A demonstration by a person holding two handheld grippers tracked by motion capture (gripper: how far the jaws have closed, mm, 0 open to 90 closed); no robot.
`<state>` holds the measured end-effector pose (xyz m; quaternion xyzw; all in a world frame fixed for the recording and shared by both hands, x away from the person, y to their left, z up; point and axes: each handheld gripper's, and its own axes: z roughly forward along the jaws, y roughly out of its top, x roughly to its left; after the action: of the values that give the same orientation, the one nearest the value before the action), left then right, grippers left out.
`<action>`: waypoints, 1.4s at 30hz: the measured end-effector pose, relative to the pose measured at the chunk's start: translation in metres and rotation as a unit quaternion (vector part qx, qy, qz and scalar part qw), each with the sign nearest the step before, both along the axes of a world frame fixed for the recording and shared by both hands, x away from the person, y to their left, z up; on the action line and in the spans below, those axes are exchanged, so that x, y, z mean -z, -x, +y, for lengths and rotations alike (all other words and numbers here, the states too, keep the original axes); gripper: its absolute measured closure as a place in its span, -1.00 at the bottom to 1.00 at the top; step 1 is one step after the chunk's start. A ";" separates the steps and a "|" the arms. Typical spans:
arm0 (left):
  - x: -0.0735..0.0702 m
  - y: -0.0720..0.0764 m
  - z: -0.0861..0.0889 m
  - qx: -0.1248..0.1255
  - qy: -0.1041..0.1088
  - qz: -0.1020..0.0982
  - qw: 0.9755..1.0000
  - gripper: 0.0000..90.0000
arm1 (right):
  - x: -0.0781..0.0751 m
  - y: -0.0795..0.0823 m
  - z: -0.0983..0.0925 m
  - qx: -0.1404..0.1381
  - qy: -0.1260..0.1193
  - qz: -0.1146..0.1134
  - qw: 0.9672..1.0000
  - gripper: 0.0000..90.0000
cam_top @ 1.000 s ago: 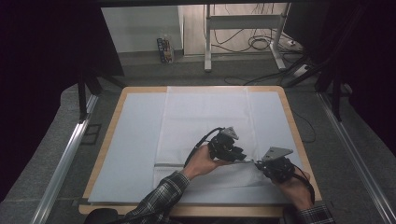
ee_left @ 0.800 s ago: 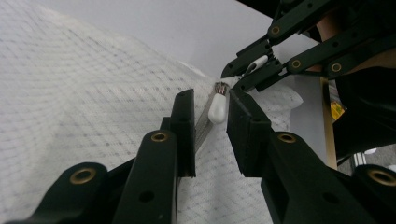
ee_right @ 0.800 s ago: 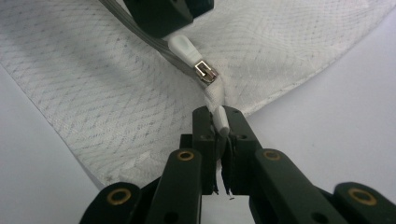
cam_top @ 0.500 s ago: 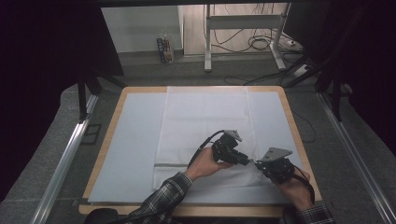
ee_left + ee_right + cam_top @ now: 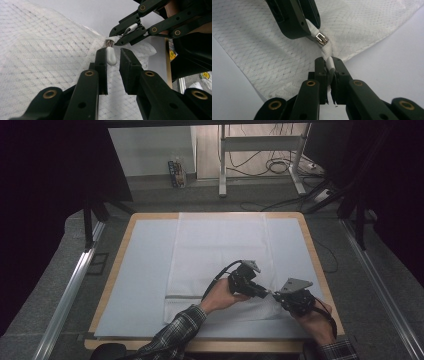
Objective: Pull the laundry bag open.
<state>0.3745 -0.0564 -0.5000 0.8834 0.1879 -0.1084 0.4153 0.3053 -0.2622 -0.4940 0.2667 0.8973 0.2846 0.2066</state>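
Note:
A white mesh cloth (image 5: 220, 245) with a zip lies spread on the table mat (image 5: 145, 270). Near its front right corner my two grippers meet tip to tip. My left gripper (image 5: 265, 293) (image 5: 113, 53) has the white zip pull (image 5: 110, 56) between its jaws, which have just been closing; the pull lies against one jaw. The metal slider (image 5: 321, 38) sits just beyond those jaws (image 5: 313, 27). My right gripper (image 5: 276, 296) (image 5: 329, 61) is shut on a white tab (image 5: 330, 65) at the bunched cloth end, which is lifted slightly.
The wooden table edge (image 5: 320, 270) runs close on the right. Metal rails (image 5: 75, 285) flank the table. Behind it are desk legs (image 5: 222, 165), cables (image 5: 280, 167) and a small box (image 5: 176, 172) on the floor. Plaid sleeves (image 5: 175, 335) enter from below.
My left gripper has edged a little to the right, toward the right gripper. The right gripper has stayed where it was.

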 end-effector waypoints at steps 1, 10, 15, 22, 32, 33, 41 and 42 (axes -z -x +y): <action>0.000 0.000 -0.001 -0.003 0.000 0.001 1.000 0.72 | 0.000 0.000 0.000 0.000 0.000 0.000 1.000 0.85; 0.001 0.001 0.000 -0.004 0.001 0.010 1.000 0.83 | 0.001 -0.001 0.000 0.002 0.003 0.004 1.000 0.84; 0.004 -0.001 0.001 -0.001 0.009 0.025 1.000 0.80 | 0.002 -0.001 0.000 0.001 0.006 0.006 1.000 0.85; 0.004 -0.006 0.005 0.000 0.010 0.036 0.999 0.85 | 0.002 -0.001 0.000 0.002 0.009 0.005 1.000 0.85; 0.003 -0.002 0.004 -0.007 0.016 0.027 0.999 0.93 | 0.001 -0.002 -0.001 0.005 0.000 0.008 1.000 0.77; 0.003 -0.003 0.005 -0.007 0.017 0.026 0.999 0.93 | 0.000 -0.002 -0.002 0.004 -0.003 0.006 1.000 0.70; 0.001 -0.001 0.005 -0.003 0.020 0.025 0.999 0.93 | 0.000 -0.007 -0.002 -0.011 -0.020 -0.010 1.000 0.19; 0.001 -0.002 0.005 -0.003 0.020 0.026 0.999 0.93 | 0.001 -0.007 0.000 -0.017 -0.019 -0.012 1.000 0.19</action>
<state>0.3761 -0.0516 -0.5014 0.8713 0.1989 -0.1342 0.4282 0.3127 -0.2626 -0.4946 0.2519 0.8936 0.3083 0.2071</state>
